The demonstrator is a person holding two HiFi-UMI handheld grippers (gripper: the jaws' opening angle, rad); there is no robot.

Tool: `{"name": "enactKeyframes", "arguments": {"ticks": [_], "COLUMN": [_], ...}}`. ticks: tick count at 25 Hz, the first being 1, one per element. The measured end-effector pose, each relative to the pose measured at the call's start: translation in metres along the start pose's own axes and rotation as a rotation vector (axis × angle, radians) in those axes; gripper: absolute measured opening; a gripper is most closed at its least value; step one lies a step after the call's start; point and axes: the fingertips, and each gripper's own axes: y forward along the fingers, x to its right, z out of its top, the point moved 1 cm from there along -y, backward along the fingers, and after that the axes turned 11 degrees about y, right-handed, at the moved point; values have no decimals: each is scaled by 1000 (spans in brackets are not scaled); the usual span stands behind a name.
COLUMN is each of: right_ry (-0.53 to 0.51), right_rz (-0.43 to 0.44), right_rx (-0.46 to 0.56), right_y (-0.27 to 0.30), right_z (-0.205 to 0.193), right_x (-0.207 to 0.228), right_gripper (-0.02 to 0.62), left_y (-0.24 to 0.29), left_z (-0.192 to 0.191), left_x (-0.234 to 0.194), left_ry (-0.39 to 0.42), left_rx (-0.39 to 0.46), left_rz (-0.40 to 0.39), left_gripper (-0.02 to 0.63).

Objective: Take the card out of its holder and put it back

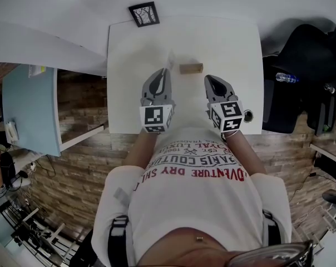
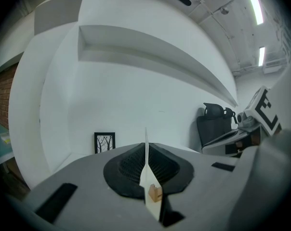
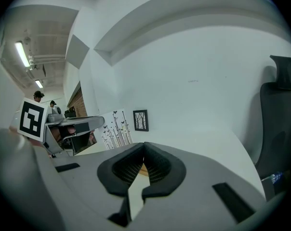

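Left gripper view: card (image 2: 146, 136), edge-on, clenched between the jaws of my left hand-held gripper (image 2: 146, 155). Head view: card apart from its wooden holder (image 1: 191, 68), just to its left. Bare counter (image 1: 229, 43) all round holder; framed picture (image 1: 144, 14) at far edge. My right hand-held gripper (image 3: 143, 150): jaws closed together, nothing held. Card face barely discernible overhead.

Lettering on the shirt only
The shirt (image 1: 196, 174) bears print seen upside down: "PARIS COUTURE" in dark capitals, a red line nearer the camera reading "DVENTURE DRY SH" with both ends cut off, and small, partly legible "EST." and "OYAL LUX".
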Motion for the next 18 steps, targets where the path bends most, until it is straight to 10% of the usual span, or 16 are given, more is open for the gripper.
{"name": "enactKeyframes", "arguments": {"ticks": [18], "right_ry": [32], "right_rz": [-127], "right_rx": [-22], "right_y": [-8], "right_z": [-20], "right_x": [27], "right_gripper": [21], "left_y": [29], "left_z": [20], "left_x": [21], "left_ry": [186], "left_rx": [158], "left_rz": [-560], "left_gripper": [37]}}
